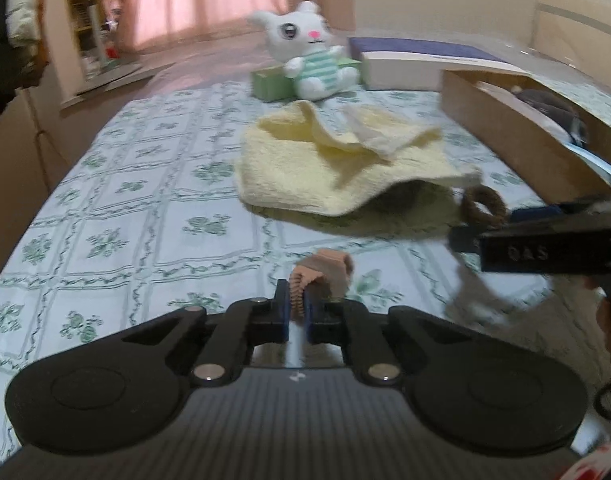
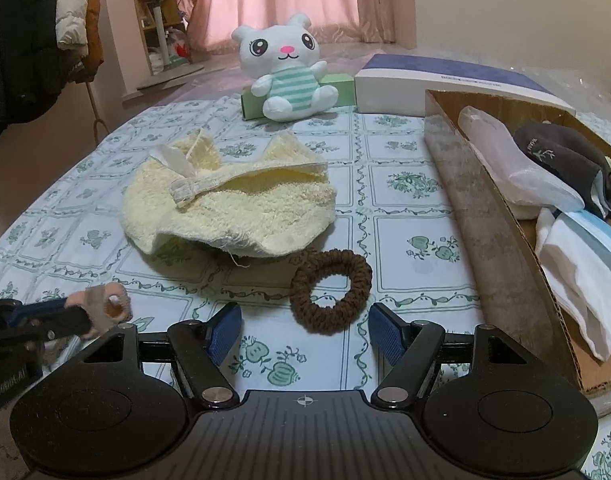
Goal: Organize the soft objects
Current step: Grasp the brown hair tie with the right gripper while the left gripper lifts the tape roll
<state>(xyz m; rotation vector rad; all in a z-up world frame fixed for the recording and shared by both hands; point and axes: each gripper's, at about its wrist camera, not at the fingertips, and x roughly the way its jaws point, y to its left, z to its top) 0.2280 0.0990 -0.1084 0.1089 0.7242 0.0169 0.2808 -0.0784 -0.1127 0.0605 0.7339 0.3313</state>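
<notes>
My left gripper (image 1: 298, 312) is shut on a small beige-pink ribbed sock (image 1: 325, 270) and holds it just above the patterned tablecloth; it also shows at the lower left of the right wrist view (image 2: 105, 306). My right gripper (image 2: 305, 330) is open, its blue pads either side of a brown scrunchie (image 2: 331, 290) that lies on the cloth just ahead. The scrunchie (image 1: 483, 206) and the right gripper (image 1: 465, 238) also show at the right of the left wrist view. A pale yellow towel cap (image 2: 229, 210) lies crumpled behind the scrunchie.
A cardboard box (image 2: 501, 240) at the right holds socks and white cloths. A white bunny plush (image 2: 283, 70) sits against a green box (image 2: 337, 92) at the table's far side, beside a white-and-blue box (image 2: 445, 84). Coats (image 2: 29, 40) hang at far left.
</notes>
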